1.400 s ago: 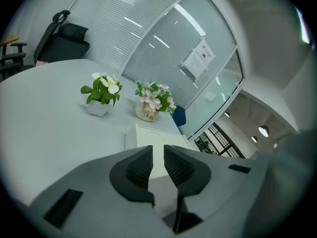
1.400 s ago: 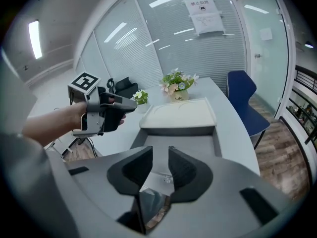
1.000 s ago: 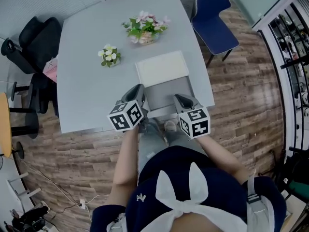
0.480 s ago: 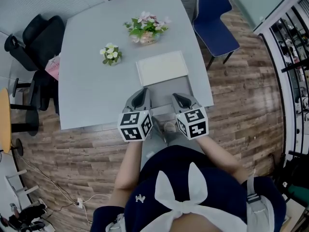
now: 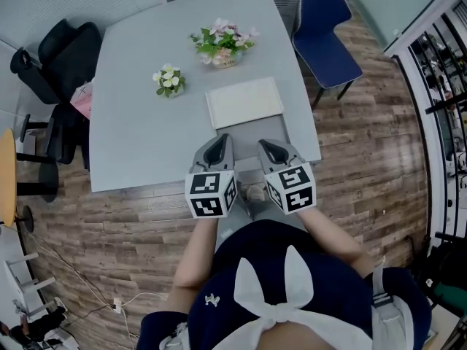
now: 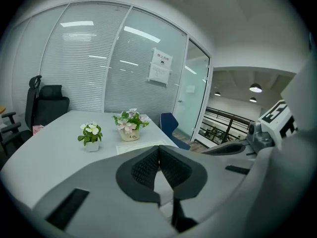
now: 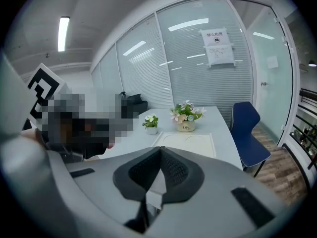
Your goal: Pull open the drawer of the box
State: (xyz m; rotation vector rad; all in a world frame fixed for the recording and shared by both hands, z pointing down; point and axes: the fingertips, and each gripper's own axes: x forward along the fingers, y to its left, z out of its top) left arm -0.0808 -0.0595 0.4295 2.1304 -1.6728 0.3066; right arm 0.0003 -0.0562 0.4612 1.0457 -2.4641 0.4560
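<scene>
The flat white box (image 5: 244, 102) lies on the grey table (image 5: 139, 137), a little beyond both grippers; a grey panel (image 5: 245, 155) runs from its near side toward the table edge, and I cannot tell if that is the drawer. My left gripper (image 5: 219, 144) and right gripper (image 5: 267, 146) hang side by side over the near table edge, both pointing at the box. In the left gripper view the jaws (image 6: 158, 148) are shut with nothing between them. The right gripper (image 7: 160, 150) is shut and empty too, with the box (image 7: 188, 140) ahead of it.
A small pot of white flowers (image 5: 168, 81) and a larger pot of pink flowers (image 5: 221, 42) stand behind the box. A blue chair (image 5: 325, 28) is at the table's far right and a black office chair (image 5: 55, 57) at its left. Wood floor surrounds the table.
My left gripper has moved to the right, closer to the right gripper, and now sits level with it. The right gripper has hardly moved.
</scene>
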